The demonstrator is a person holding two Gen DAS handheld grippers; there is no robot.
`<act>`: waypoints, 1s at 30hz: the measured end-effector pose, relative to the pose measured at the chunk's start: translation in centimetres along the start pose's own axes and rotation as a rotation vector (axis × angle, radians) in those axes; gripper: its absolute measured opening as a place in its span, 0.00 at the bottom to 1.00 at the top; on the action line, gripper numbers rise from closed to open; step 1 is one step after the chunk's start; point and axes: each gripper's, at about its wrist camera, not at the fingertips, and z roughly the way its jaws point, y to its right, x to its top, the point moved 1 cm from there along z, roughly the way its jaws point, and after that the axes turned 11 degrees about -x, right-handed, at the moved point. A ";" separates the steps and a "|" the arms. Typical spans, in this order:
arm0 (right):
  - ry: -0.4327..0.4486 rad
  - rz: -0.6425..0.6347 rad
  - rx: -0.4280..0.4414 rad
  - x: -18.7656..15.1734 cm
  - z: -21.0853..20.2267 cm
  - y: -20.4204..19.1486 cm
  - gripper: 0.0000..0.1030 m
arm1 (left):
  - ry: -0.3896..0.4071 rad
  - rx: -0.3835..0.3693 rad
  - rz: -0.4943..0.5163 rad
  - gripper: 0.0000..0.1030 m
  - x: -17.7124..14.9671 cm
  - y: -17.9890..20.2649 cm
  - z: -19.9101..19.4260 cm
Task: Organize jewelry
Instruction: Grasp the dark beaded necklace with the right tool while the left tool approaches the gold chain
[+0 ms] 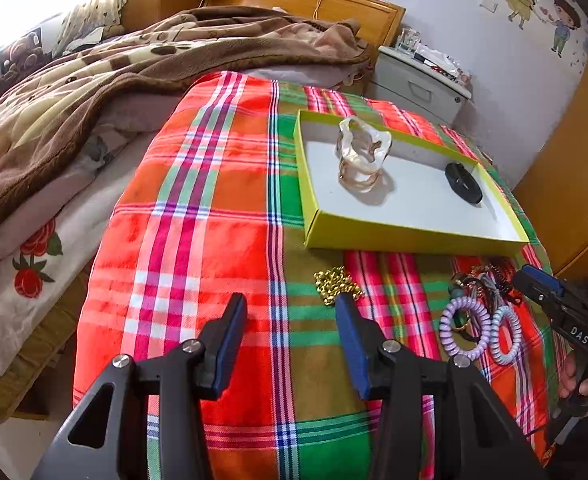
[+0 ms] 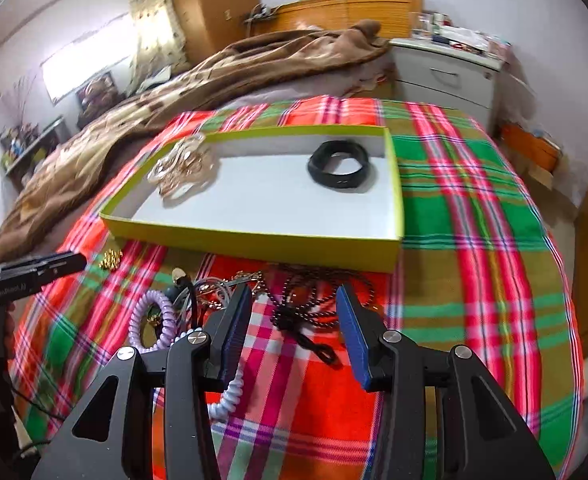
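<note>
Left wrist view: your left gripper (image 1: 292,306) fills the bottom of the frame, its jaws spread wide with only plaid cloth (image 1: 214,220) between them. The tip of its right finger sits just beside a small heap of gold chain (image 1: 335,285), centre of frame — whether it touches, I cannot tell. Above that, right of centre, a shallow yellow-green box (image 1: 409,236) with a white floor lies on the cloth. Inside it, a clear, gold-tinted bundle of bangles (image 1: 361,154) stands toward its left end and a black band (image 1: 463,182) lies toward its right end. At lower right, lilac coil hair ties (image 1: 469,330) lie in a tangle of mixed pieces, with your right gripper (image 1: 533,284) coming in from the right edge.

Right wrist view: your right gripper (image 2: 294,312) is also released, jaws wide. A dark beaded necklace (image 2: 313,304) lies on the cloth between and beyond its fingers, not pinched. The lilac coils (image 2: 158,320) are at lower left, partly behind the left finger. The box (image 2: 254,244) sits across the middle of the frame — the black band (image 2: 339,168) upper centre, the bangles (image 2: 182,168) at its left end.
</note>
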 end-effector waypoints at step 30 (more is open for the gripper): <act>-0.003 -0.037 -0.061 -1.1 0.3 0.2 0.17 | -0.048 -0.029 0.012 0.46 -0.2 0.8 1.0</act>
